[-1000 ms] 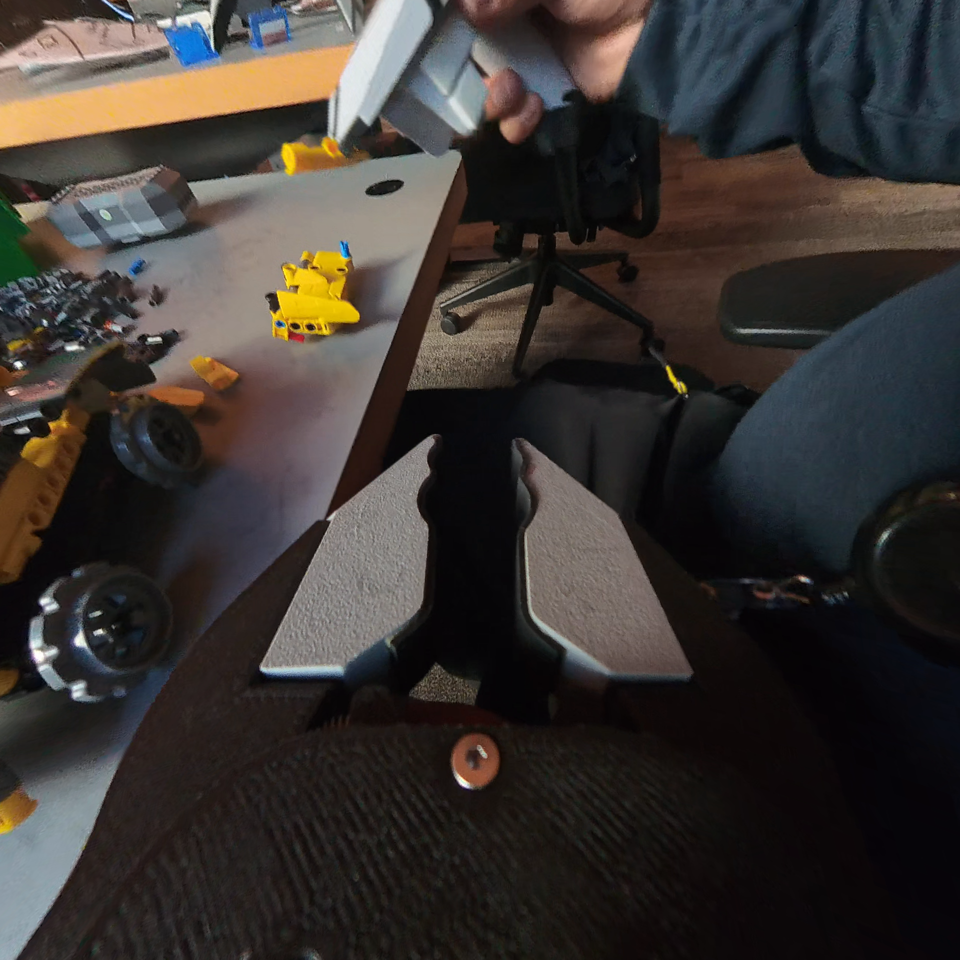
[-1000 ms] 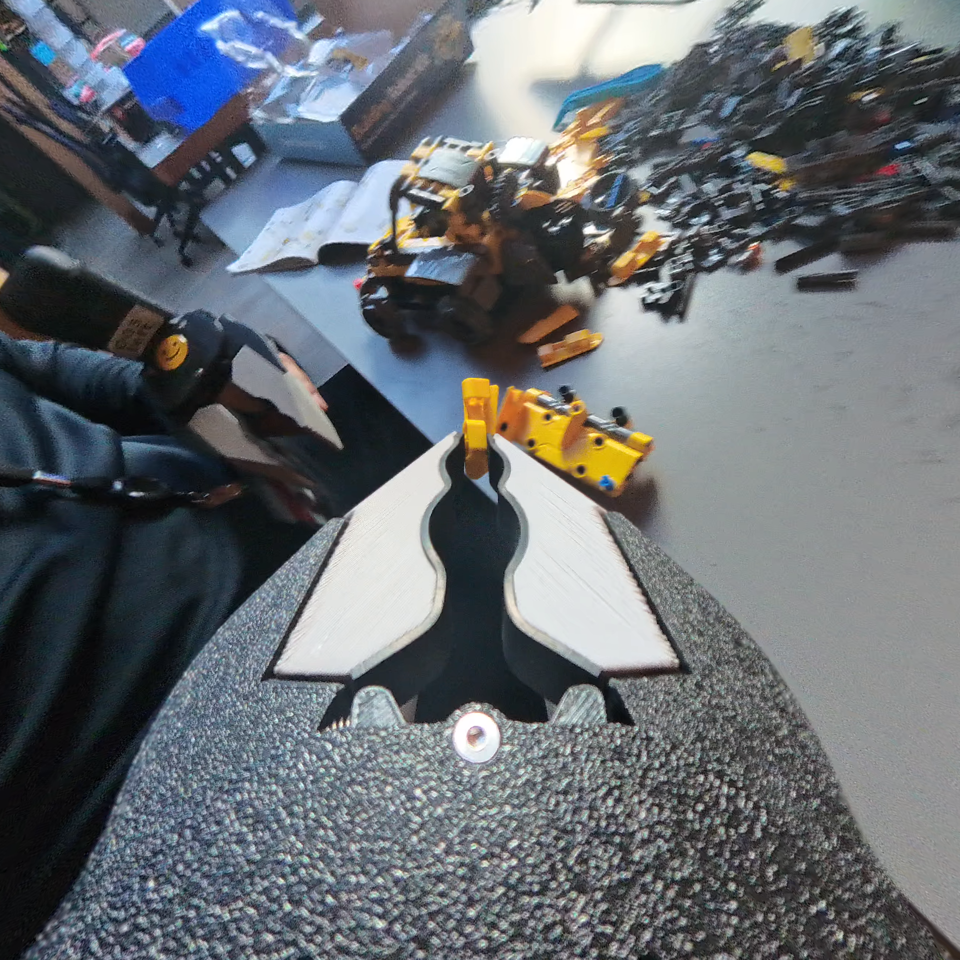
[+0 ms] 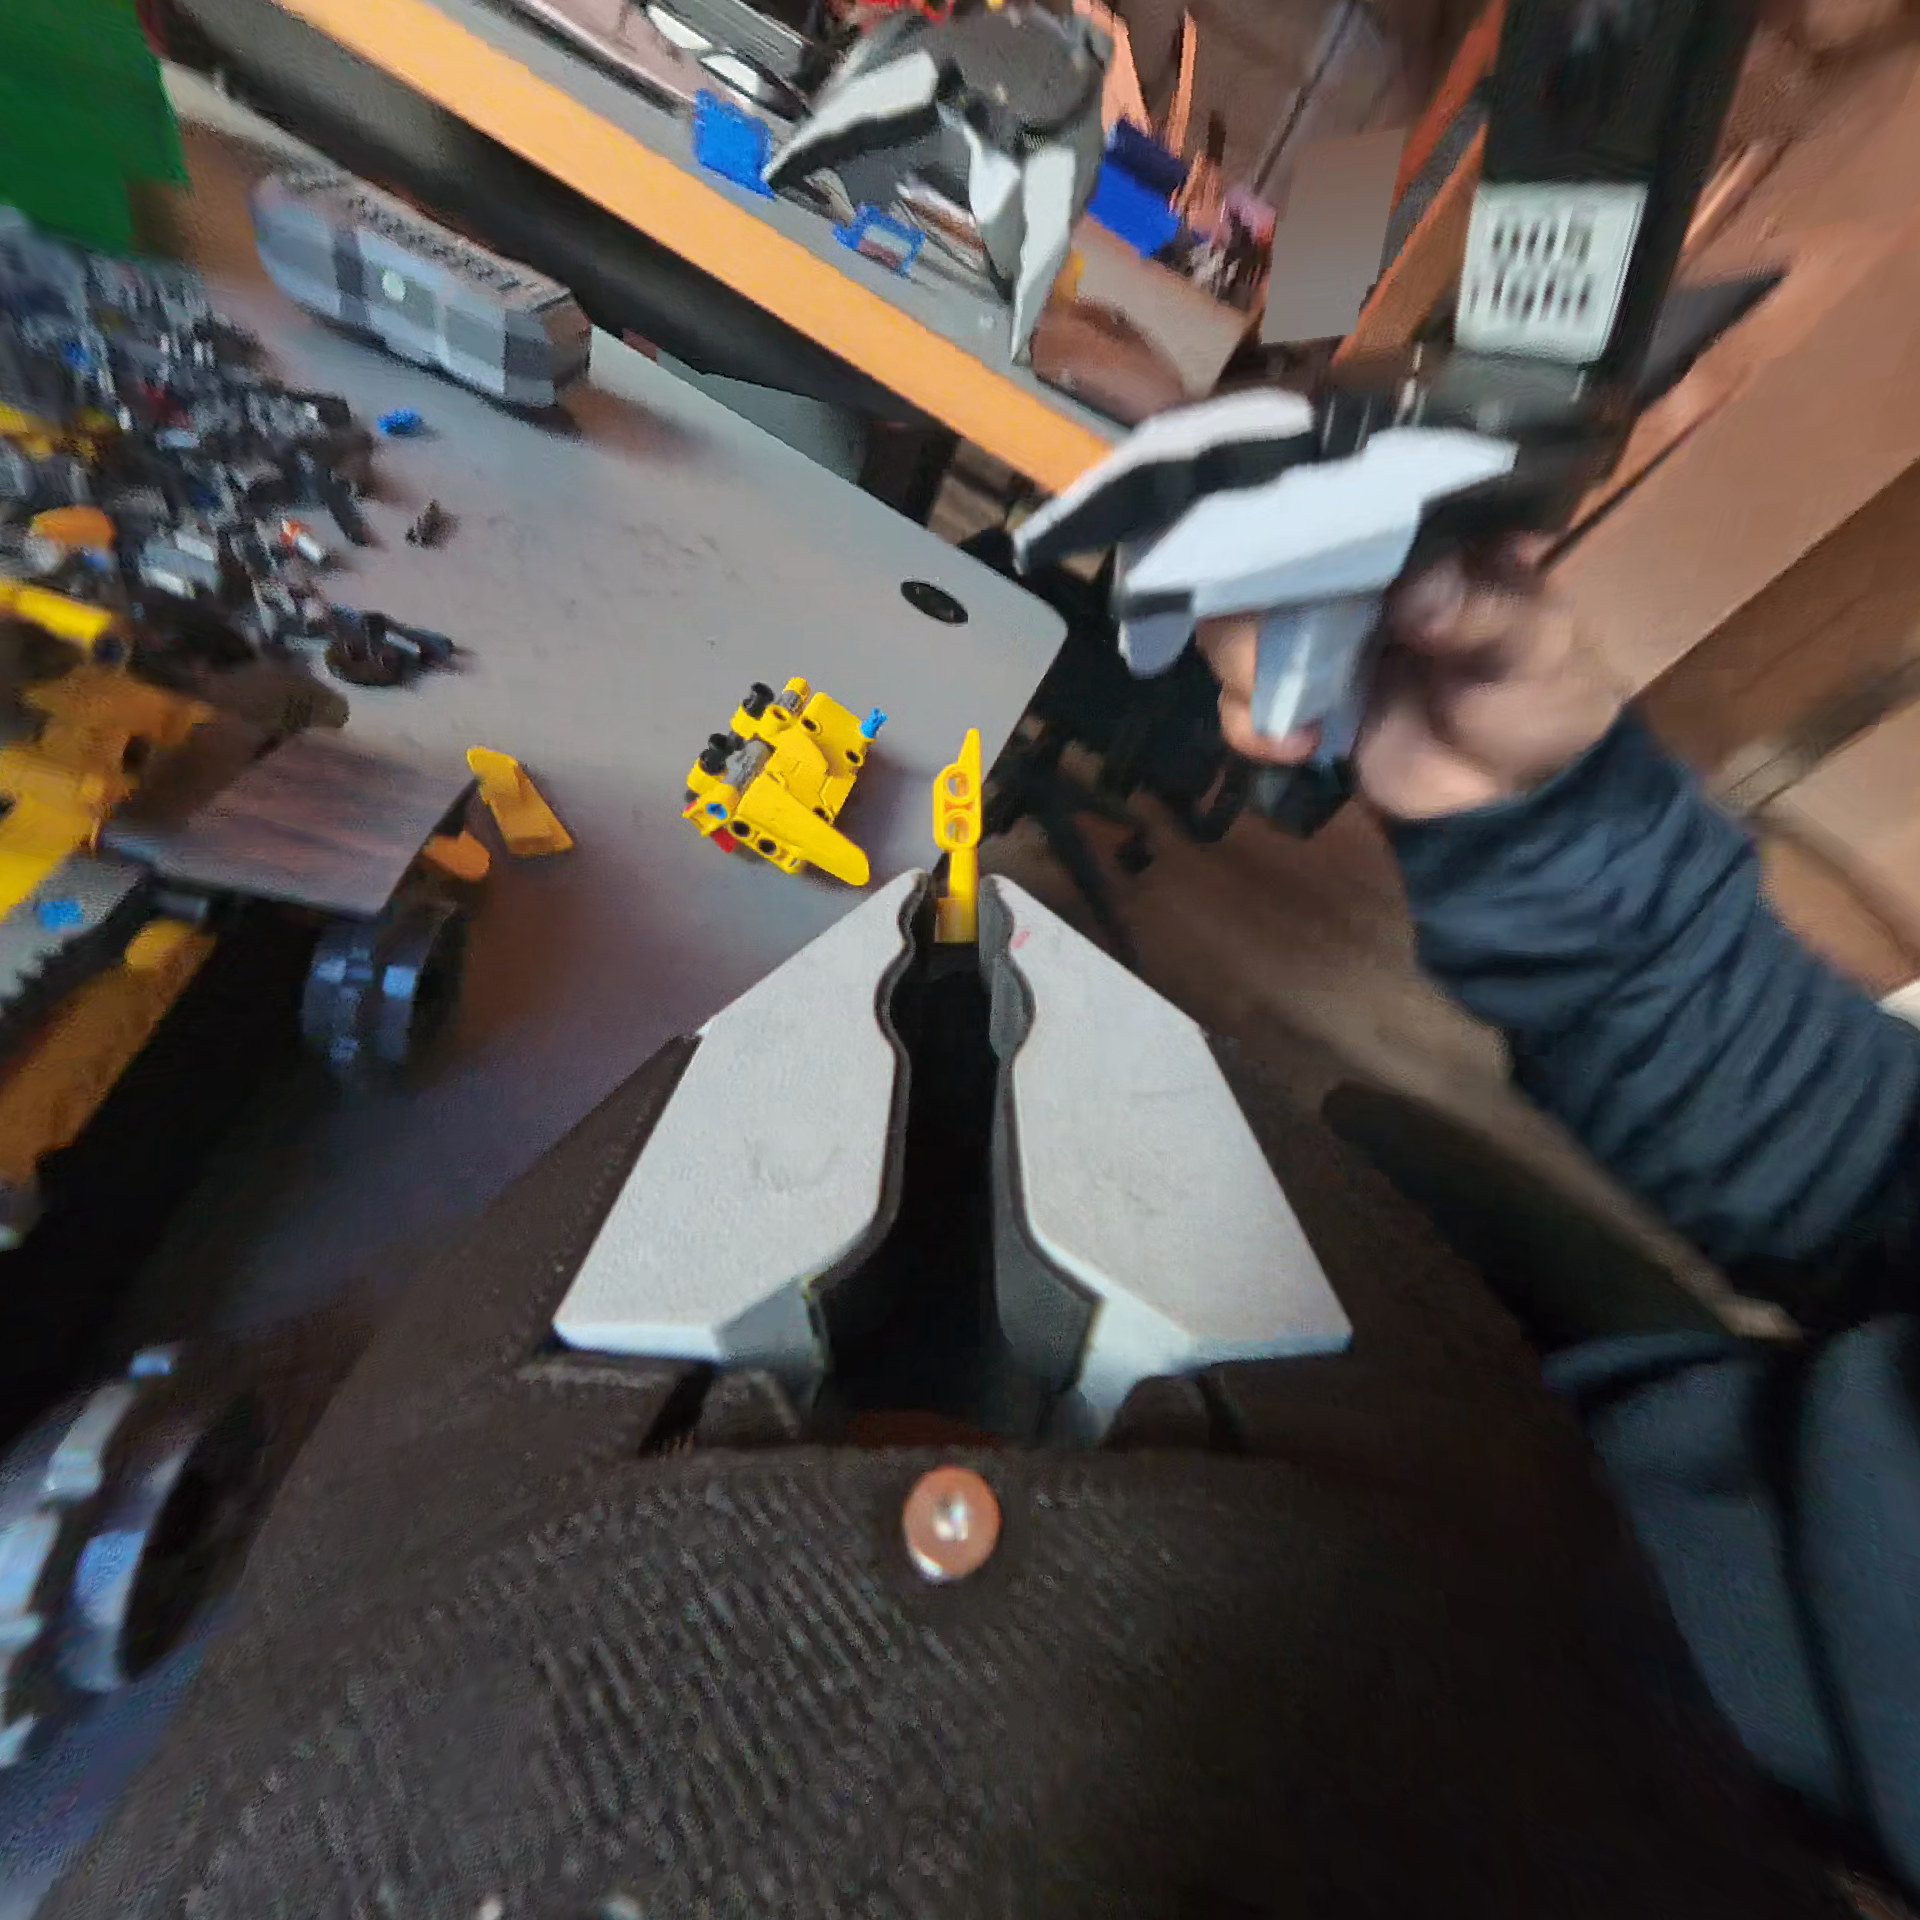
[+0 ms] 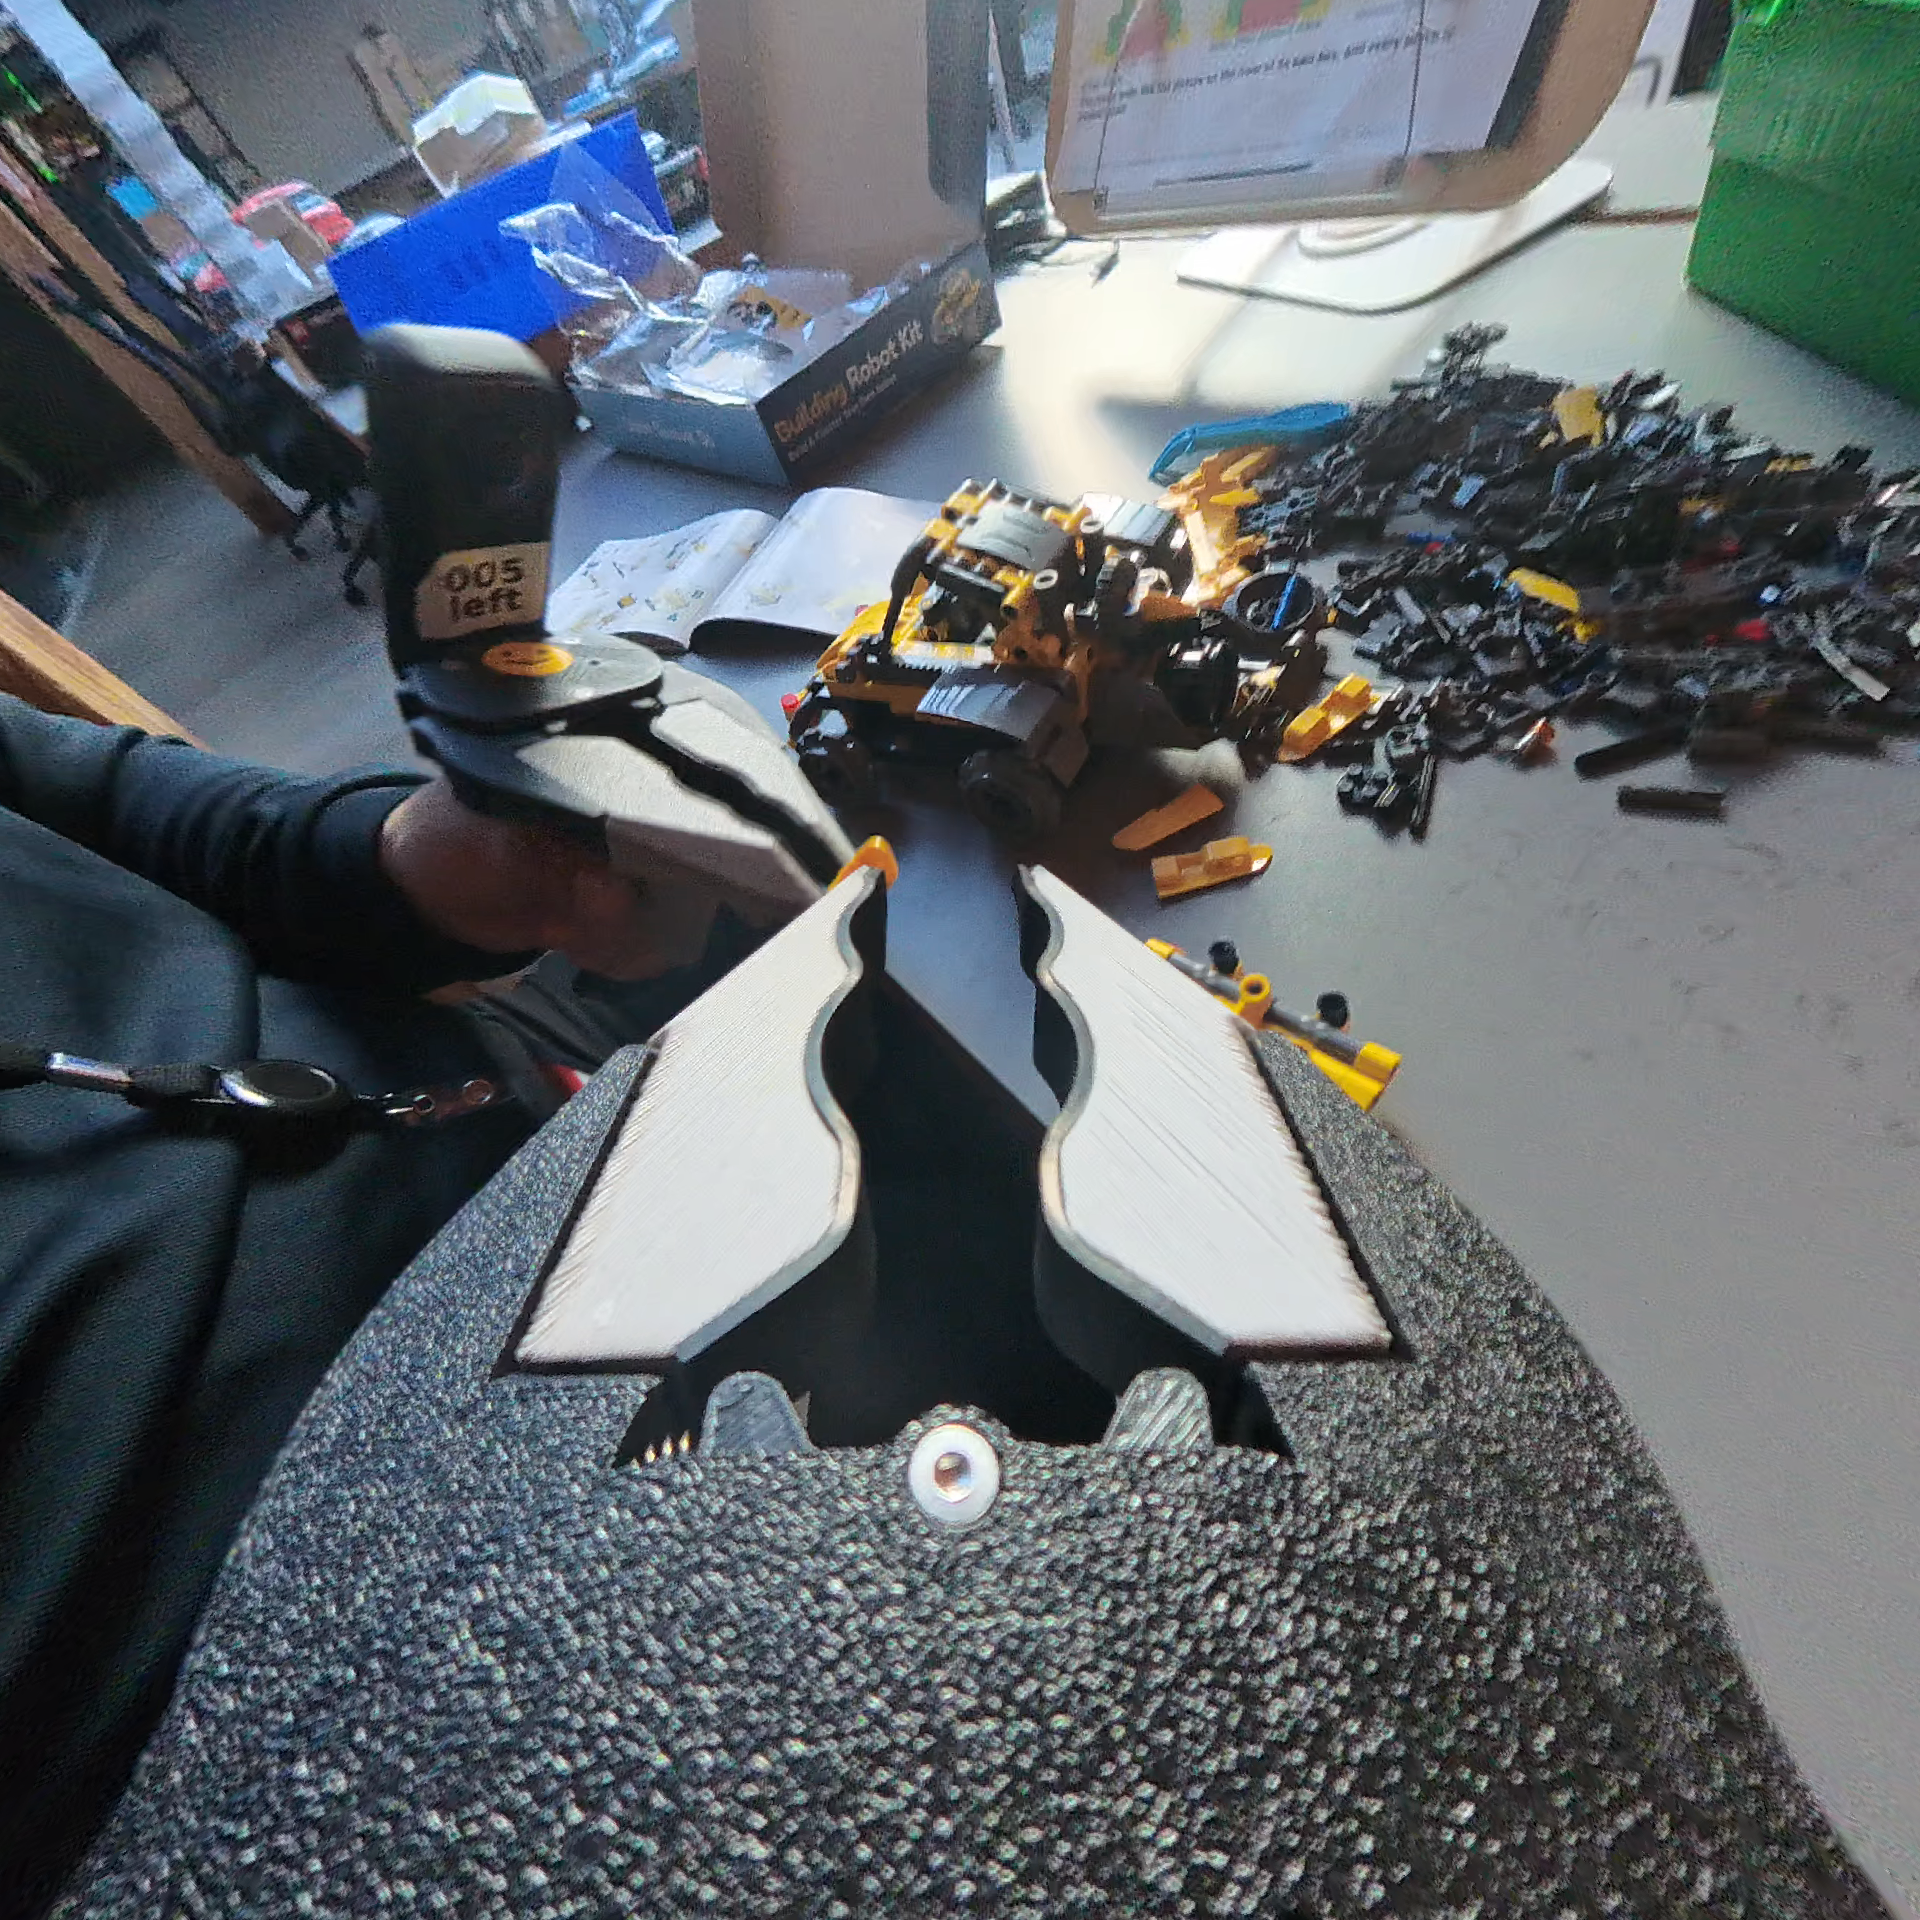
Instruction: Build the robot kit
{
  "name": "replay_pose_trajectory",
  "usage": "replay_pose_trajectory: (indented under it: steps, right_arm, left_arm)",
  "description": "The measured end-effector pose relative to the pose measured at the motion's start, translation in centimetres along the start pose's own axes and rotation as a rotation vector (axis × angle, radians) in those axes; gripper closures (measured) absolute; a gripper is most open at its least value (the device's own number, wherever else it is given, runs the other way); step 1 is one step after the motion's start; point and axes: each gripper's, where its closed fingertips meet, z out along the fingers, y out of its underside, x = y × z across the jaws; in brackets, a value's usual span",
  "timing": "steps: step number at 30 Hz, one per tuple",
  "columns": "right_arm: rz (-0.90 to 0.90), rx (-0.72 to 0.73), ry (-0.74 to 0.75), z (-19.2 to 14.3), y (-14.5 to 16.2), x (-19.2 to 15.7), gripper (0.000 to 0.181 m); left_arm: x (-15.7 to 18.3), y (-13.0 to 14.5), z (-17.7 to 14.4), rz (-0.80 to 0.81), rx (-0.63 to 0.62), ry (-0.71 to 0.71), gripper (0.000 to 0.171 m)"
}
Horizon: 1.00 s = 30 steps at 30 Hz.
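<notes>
My left gripper (image 3: 954, 883) is shut on a thin yellow piece with holes (image 3: 958, 810), held upright above the front edge of the grey table (image 3: 644, 582). My right gripper (image 4: 951, 883) is open and empty. Its left fingertip is right beside the left gripper (image 4: 821, 868) and the yellow piece (image 4: 871, 857). In the left wrist view the right gripper (image 3: 1070, 571) hangs to the upper right, jaws apart. A small yellow sub-assembly (image 3: 779, 779) lies on the table near the corner, and the right finger partly hides it in the right wrist view (image 4: 1299, 1023).
A yellow and black wheeled model (image 4: 1039, 644) stands mid-table beside a large pile of dark parts (image 4: 1610, 582). Loose yellow pieces (image 4: 1210, 862), an open booklet (image 4: 727, 571), a kit box (image 4: 790, 384) and a green box (image 4: 1818, 177) surround them. An office chair (image 3: 1143, 748) stands beyond the corner. My right fingertips sit around 6 cm from my left ones.
The yellow piece has passed from my right gripper to my left. The right gripper has opened. The left gripper rose from over the lap to the table edge and shut on it.
</notes>
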Motion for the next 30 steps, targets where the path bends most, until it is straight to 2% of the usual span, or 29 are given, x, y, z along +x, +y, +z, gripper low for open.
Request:
replay_pose_trajectory:
  steps: [3,5,9,11,14,16,18,21,24,30]
  right_arm:
    - [0.02,-0.03,-0.016,0.4,1.4,-0.5,0.156]
    - [-0.007,-0.052,-0.024,0.8,2.1,-1.3,0.155]
    - [-0.092,-0.075,-0.004,0.9,2.6,-1.9,0.155]
    - [-0.106,-0.083,-0.055,0.7,2.7,-2.8,0.149]
    - [-0.167,-0.106,-0.163,0.5,3.3,-5.2,0.148]
    - [-0.22,-0.14,-0.174,0.7,4.2,-5.9,0.147]
    - [-0.255,-0.17,-0.124,1.1,4.9,-5.4,0.147]
    - [-0.201,-0.164,-0.034,1.3,5.1,-3.5,0.145]
    - [-0.235,-0.079,-0.017,1.0,4.0,-3.6,0.145]
    - [-0.316,-0.023,-0.09,0.9,2.6,-5.7,0.135]
  left_arm:
    - [0.1,-0.2,-0.3,-0.181,0.031,0.075,0.166]
    - [0.4,-0.2,-0.4,-0.192,0.036,0.086,0.166]
    - [1.7,0.7,-0.5,-0.07,-0.032,0.13,0.166]
    - [2.9,1.5,-0.8,0.046,-0.099,0.18,0.166]
    - [3.7,2.9,-1.1,0.246,-0.234,0.195,0.166]
    - [3.7,3.4,-1.2,0.252,-0.297,0.2,0.166]
    - [3.7,2.5,-1.1,0.12,-0.252,0.219,0.166]
    - [2.9,0.7,-0.9,-0.119,-0.112,0.219,0.166]
    - [3.9,0.5,-1.3,-0.375,-0.075,0.366,0.166]
    - [4.0,-0.6,-1.9,-0.61,-0.033,0.477,0.167]
